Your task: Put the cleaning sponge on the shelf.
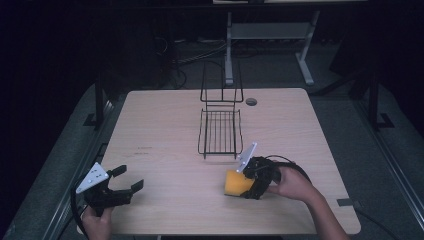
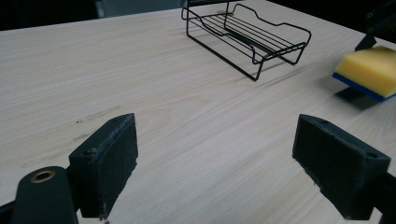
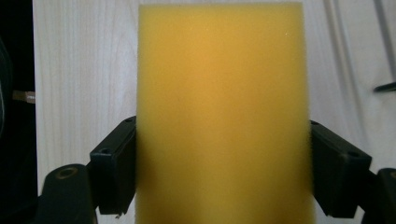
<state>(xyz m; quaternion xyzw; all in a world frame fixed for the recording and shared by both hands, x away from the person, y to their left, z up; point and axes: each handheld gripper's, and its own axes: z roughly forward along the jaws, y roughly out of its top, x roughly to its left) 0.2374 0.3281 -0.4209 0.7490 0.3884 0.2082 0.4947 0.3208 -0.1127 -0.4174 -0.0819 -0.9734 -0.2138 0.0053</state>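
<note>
Pale wooden surface, wire rack at centre; lower right, the right gripper pinches a soft, light sponge by its long sides. Left gripper gapes empty.

The counter is showing pale wood with a fine lengthwise grain. The wire rack is looking plain black. The sponge is showing yellow on top, with a thin blue layer underneath. Both tongs, left and right, are showing black, each carrying a light grey plate.
</note>
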